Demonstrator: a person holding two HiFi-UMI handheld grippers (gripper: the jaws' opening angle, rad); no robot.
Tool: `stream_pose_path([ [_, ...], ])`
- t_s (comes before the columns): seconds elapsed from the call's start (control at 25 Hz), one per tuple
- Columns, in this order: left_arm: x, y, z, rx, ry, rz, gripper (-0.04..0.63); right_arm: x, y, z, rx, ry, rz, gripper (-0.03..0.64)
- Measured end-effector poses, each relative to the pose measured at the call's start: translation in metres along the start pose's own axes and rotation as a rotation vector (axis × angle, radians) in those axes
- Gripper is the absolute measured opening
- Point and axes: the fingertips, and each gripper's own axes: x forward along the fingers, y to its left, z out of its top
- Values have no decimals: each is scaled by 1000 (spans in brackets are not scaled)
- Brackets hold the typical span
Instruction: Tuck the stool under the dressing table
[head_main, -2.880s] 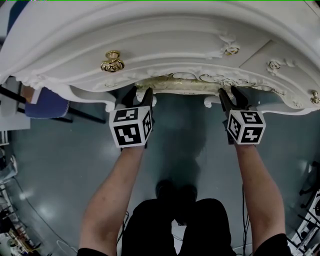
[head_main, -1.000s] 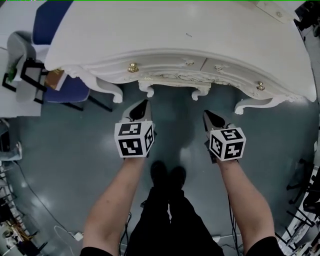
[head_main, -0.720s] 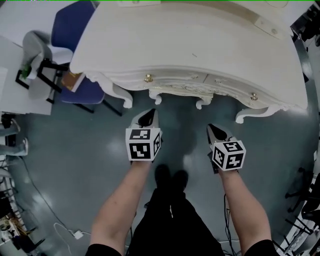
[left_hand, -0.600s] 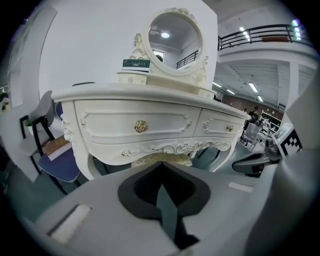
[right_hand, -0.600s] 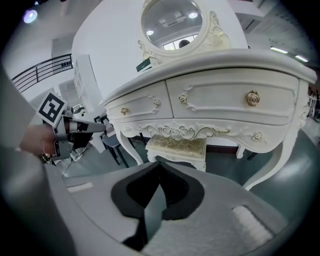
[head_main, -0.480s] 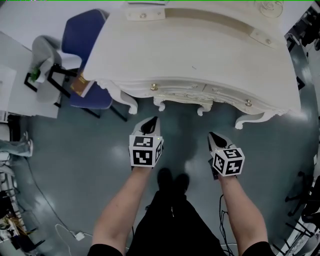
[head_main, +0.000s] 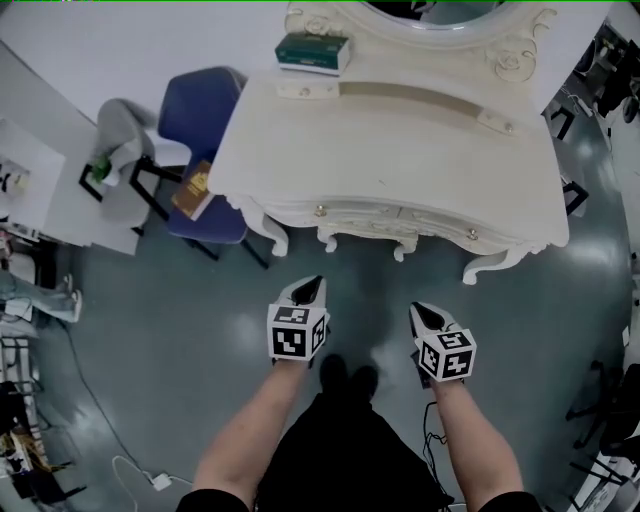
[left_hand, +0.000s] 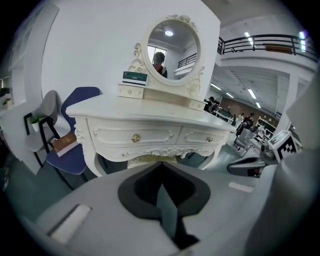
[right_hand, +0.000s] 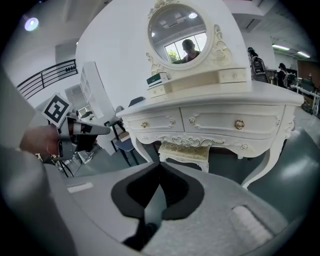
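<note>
The white dressing table (head_main: 400, 140) stands ahead of me. The stool is tucked under its middle; in the head view only two white stool legs (head_main: 327, 242) stick out past the front edge. Its cream cushion (right_hand: 184, 148) shows beneath the carved apron in the right gripper view, and partly as the stool seat (left_hand: 144, 159) in the left gripper view. My left gripper (head_main: 312, 286) and right gripper (head_main: 418, 312) hang over the floor, well short of the table. Both are shut with nothing held, as the left jaws' tip (left_hand: 160, 164) and the right jaws' tip (right_hand: 160, 165) show.
A blue chair (head_main: 195, 130) with a brown book on it stands left of the table, a grey chair (head_main: 115, 130) beyond it. A green box (head_main: 312, 52) lies on the table's shelf under the round mirror (left_hand: 173, 42). Cables lie on the floor at lower left.
Both grippers have drawn back from the stool's edge and risen, shut and without anything in them. The head view has pulled away, so the whole table and mirror base now show.
</note>
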Motion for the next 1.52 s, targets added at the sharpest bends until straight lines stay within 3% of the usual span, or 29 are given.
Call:
stream_pose_path([
  [0.24, -43, -25, 9, -40, -6, -26, 15, -43, 28, 8, 2, -13, 35, 3],
  [0.76, -120, -47, 50, 74, -63, -30, 15, -129, 17, 40, 83, -148, -13, 2],
  [0.92, -140, -51, 68, 67, -103, -37, 15, -145, 28, 58, 57, -177, -7, 2],
  [1.28, -166, -34, 111, 90, -159, -95, 15, -159, 63, 105, 25, -247, -29, 3],
  [1.52, -188, 7, 136, 111, -202, -130, 15, -138, 104, 150, 25, -331, -53, 3],
])
